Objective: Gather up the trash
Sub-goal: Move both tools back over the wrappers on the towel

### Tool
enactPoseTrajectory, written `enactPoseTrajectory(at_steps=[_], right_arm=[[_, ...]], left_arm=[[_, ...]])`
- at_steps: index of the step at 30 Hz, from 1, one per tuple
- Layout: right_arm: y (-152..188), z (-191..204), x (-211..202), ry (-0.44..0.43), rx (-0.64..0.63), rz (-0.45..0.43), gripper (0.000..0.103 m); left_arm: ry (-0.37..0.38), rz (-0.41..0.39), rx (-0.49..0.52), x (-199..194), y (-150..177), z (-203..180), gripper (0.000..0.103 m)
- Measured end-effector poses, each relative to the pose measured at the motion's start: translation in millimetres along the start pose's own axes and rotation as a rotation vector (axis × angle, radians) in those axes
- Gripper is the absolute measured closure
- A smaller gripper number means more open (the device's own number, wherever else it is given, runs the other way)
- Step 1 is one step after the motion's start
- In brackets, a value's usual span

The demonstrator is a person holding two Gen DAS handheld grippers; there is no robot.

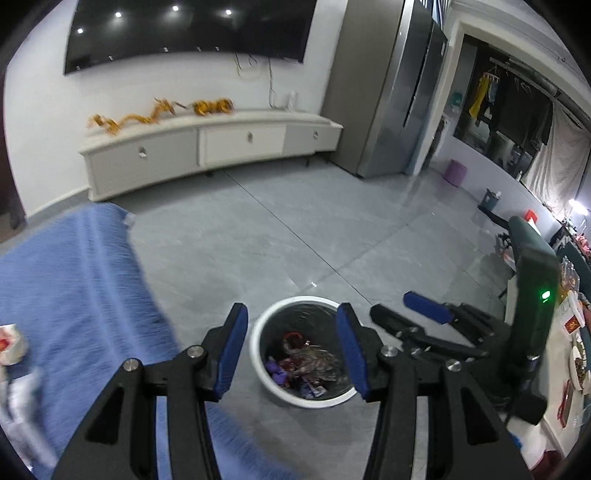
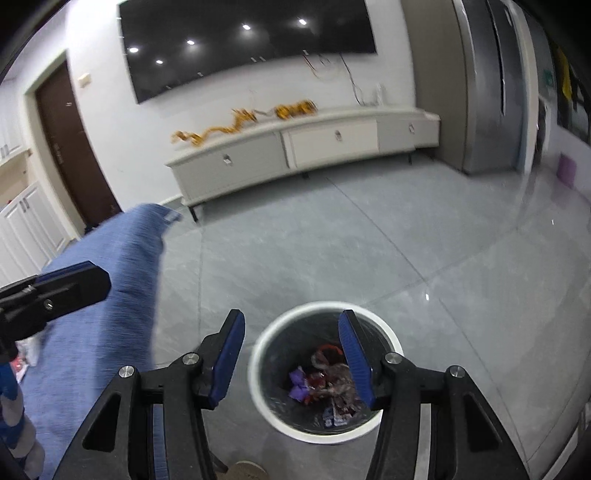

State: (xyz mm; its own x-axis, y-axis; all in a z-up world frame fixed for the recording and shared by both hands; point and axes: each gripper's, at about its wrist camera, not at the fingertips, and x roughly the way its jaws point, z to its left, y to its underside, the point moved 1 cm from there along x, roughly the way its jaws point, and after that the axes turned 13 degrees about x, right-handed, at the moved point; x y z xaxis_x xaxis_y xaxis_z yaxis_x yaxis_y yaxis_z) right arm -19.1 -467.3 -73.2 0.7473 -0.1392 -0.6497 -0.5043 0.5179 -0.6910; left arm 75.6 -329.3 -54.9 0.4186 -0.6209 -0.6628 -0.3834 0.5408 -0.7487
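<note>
You are holding both grippers above the white-rimmed trash bin (image 1: 258, 363), which is standing on the grey tiled floor (image 1: 295, 240) just beside the blue cloth-covered surface (image 1: 74, 277). Your left gripper (image 1: 291, 345) is hanging with its blue-padded jaws apart and nothing between them; through the gap you are looking straight down into the bin. Your right gripper (image 2: 291, 356) is likewise standing with its jaws spread and empty, its right pad overlapping the bin's far rim in its own camera's view. Inside the bin, crumpled trash (image 2: 325, 384) is lying at the bottom of the dark liner: reddish and brownish wrappers with some purple pieces among them. In the left wrist view, your right gripper is showing at the right, beside the bin. On the blue cloth at the far left, some white and red scraps (image 1: 11, 343) are lying, blurred. Across the room, a pale low cabinet (image 1: 207, 144) is sitting under a dark wall screen (image 1: 184, 33).
</note>
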Motion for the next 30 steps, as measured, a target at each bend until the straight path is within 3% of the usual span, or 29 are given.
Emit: enactPoseTrajectory(at_steps=[10,14,21,30], right_arm=[[11.6,90.6,-68.7,-0.157,-0.081,-0.086,0.051],[19.5,109.0,-81.3,-0.214,-0.07,-0.087,0.051],[42.0,137.8,-96.3,-0.298,-0.13,-0.076,0.049],[60.0,156.2,-75.3,-0.351,-0.153,-0.021,0.049]], left_arm=[[-0.188,-0.095,-0.059,-134.4,35.8,52.7,0.05],[-0.26,-0.131,-0.116,-184.0,63.2,71.7,0.04],[-0.318,-0.114,-0.237,-210.8,118.1,99.0,0.04],[-0.383,-0.06,-0.364,-212.8,173.9,137.3,0.04]])
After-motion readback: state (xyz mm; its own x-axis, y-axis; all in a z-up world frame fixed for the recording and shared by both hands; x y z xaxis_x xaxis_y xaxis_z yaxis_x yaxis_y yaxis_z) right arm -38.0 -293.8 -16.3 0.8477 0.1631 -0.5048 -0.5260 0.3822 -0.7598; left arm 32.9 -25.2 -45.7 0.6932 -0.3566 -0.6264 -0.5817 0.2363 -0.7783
